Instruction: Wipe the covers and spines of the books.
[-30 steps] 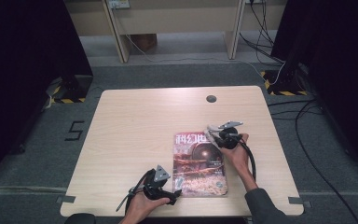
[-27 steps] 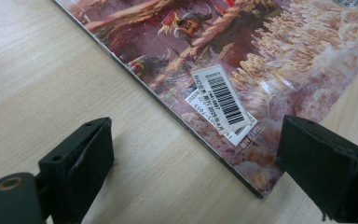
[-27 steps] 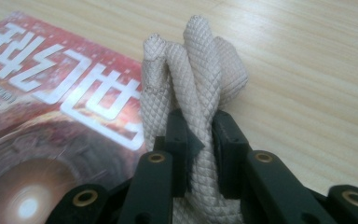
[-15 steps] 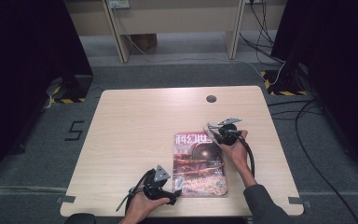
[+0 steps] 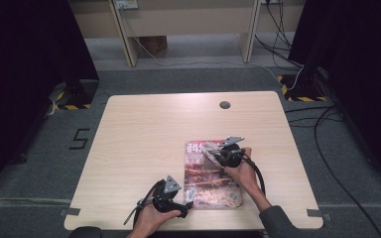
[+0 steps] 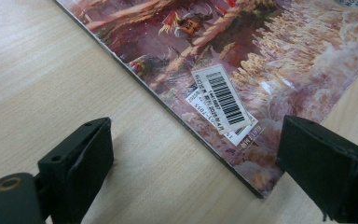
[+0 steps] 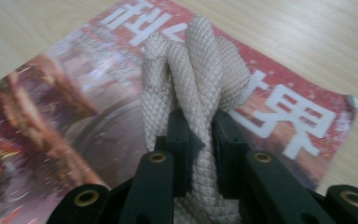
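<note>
Right tool (image 7: 199,135) clamps a bundled cream braided rope (image 7: 193,74) above the glossy red magazine (image 5: 211,173) on the pale wooden bench (image 5: 144,139); left tool (image 6: 193,163), wide, straddles its corner; loose coils may slip free.

A magazine (image 5: 209,176) lies on the desk (image 5: 144,134) toward its near edge, right of centre. A bundled rope (image 5: 210,149) sits over the magazine's far end, a hole (image 5: 224,105) beyond near the far edge.
</note>
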